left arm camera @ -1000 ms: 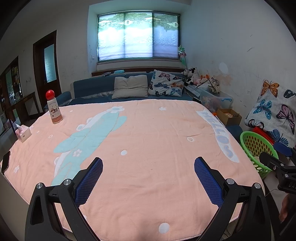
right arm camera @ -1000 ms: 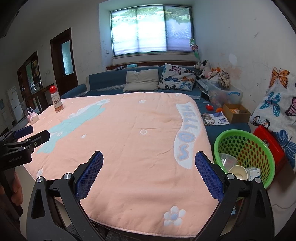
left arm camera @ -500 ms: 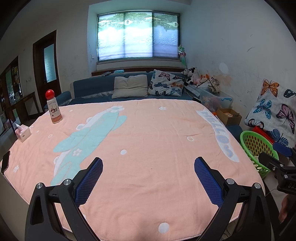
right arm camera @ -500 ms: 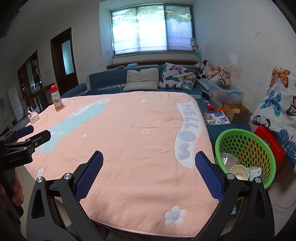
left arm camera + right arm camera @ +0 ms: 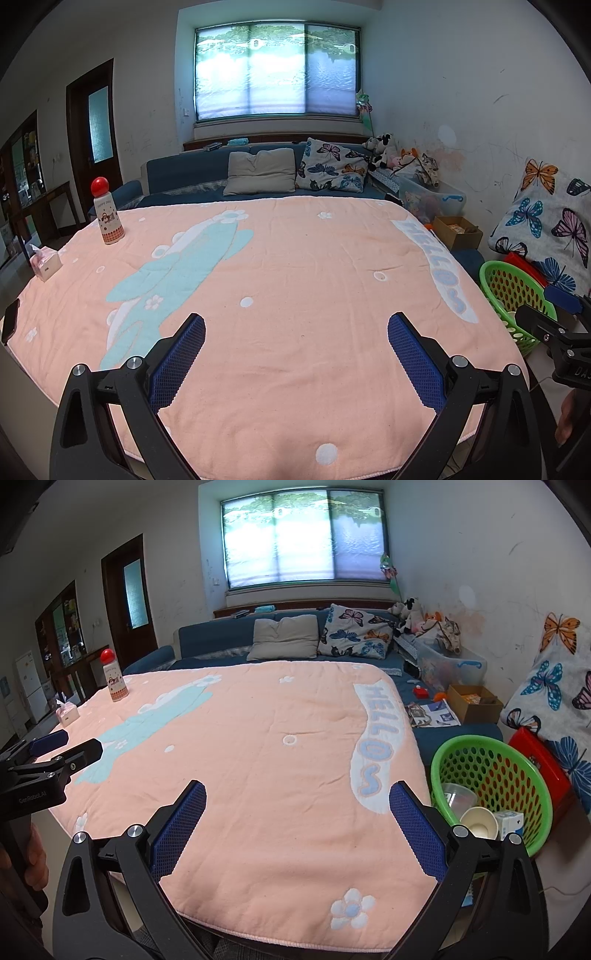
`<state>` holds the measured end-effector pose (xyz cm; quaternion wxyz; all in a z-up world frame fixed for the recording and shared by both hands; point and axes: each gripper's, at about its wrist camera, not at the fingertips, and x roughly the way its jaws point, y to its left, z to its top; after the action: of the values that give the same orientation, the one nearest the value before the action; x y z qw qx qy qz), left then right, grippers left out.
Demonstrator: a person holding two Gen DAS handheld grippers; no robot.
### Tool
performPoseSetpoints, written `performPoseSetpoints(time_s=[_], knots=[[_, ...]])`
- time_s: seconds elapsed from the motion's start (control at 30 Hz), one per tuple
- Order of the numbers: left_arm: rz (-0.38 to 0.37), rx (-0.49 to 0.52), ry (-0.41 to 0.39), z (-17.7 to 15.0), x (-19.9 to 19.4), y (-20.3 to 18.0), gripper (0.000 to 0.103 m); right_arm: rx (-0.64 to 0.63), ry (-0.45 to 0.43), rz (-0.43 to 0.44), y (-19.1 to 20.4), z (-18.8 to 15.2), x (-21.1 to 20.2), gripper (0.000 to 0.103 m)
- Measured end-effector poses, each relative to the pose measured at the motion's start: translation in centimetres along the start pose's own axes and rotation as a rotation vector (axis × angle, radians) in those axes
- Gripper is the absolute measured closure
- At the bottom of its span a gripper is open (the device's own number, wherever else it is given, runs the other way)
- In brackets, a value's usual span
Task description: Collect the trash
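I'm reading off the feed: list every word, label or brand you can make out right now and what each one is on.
"HELLO" with a final curl like an S: pale letters on the pink blanket.
"GenRoboLAI", roughly: body of the left gripper.
"HAPPY DOG", roughly: red-capped bottle.
"DAS", cut off by the frame edge: body of the right gripper.
Too small to read: print on the white carton in the green basket; the magazine.
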<state>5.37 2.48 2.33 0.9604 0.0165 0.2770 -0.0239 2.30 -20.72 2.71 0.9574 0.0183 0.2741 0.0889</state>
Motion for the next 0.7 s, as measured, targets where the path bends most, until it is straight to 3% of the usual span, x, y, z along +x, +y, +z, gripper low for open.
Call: performPoseSetpoints(time_s=[0.7], knots=[[0.001, -0.002, -0.002, -0.22, 0.15, -0.16, 0.007, 0.000, 0.000, -0.002, 0.16, -0.13, 0.05, 0.004]])
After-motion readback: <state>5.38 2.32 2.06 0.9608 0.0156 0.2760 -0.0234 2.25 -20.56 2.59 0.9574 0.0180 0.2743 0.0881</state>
